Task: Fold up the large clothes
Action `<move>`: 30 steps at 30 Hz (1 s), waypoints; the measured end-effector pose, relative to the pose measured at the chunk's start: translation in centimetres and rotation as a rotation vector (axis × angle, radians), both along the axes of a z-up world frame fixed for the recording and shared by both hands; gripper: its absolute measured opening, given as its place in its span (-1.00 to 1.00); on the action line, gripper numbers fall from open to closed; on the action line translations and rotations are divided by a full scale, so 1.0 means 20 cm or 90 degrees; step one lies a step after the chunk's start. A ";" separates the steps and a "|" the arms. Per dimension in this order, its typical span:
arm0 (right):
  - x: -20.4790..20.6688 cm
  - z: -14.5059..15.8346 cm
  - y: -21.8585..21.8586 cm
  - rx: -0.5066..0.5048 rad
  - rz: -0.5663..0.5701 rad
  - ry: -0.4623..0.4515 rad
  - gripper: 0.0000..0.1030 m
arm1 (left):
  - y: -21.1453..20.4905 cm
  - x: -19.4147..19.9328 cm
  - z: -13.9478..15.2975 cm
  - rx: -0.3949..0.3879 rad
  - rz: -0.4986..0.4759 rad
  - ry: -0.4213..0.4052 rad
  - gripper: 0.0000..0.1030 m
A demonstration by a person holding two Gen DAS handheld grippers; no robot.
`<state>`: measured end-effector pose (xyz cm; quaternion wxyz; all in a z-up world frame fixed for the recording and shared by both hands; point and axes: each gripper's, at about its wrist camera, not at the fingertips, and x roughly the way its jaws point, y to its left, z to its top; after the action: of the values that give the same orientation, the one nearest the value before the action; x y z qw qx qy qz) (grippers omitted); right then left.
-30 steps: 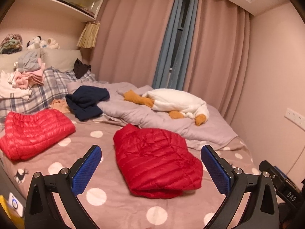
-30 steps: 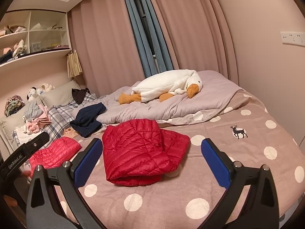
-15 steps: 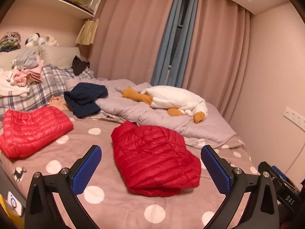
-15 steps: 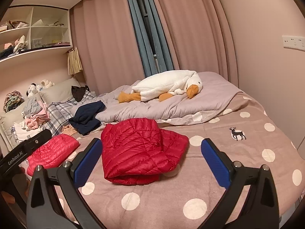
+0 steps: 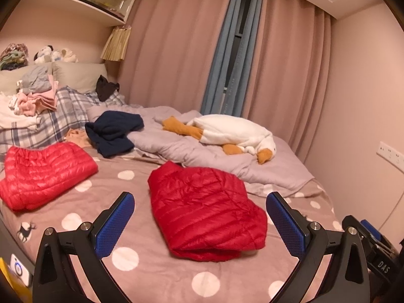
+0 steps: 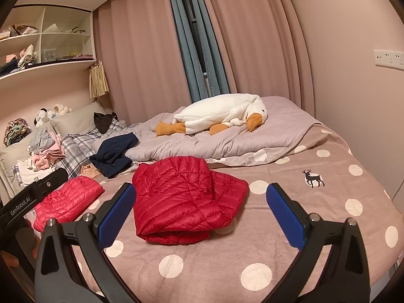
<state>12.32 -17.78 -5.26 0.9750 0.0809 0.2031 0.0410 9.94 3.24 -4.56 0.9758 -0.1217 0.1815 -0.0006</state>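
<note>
Both tongs (image 5: 200, 224) (image 6: 201, 216) slightly farther back

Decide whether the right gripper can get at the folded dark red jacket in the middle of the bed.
Probably yes. The right gripper is open, holding nothing, and the dark red jacket lies straight ahead on the bedspread with nothing on or before it.

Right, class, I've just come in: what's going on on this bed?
A person holds a two-finger tool in each hand over a polka-dot bed. The left tool and right tool are both open, holding nothing. A red puffer jacket lies folded between them; a second red jacket lies aside.
</note>
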 end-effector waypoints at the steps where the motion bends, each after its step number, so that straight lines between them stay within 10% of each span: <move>1: 0.00 0.00 0.00 0.000 -0.001 0.001 1.00 | 0.00 0.00 0.00 0.001 -0.001 0.000 1.00; 30: 0.02 -0.01 -0.04 0.005 -0.014 0.007 1.00 | -0.06 -0.01 -0.01 0.018 -0.036 0.001 1.00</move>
<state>12.66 -18.66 -5.45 0.9738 0.0873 0.2077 0.0309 9.82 1.97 -4.74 0.9768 -0.1028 0.1859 -0.0254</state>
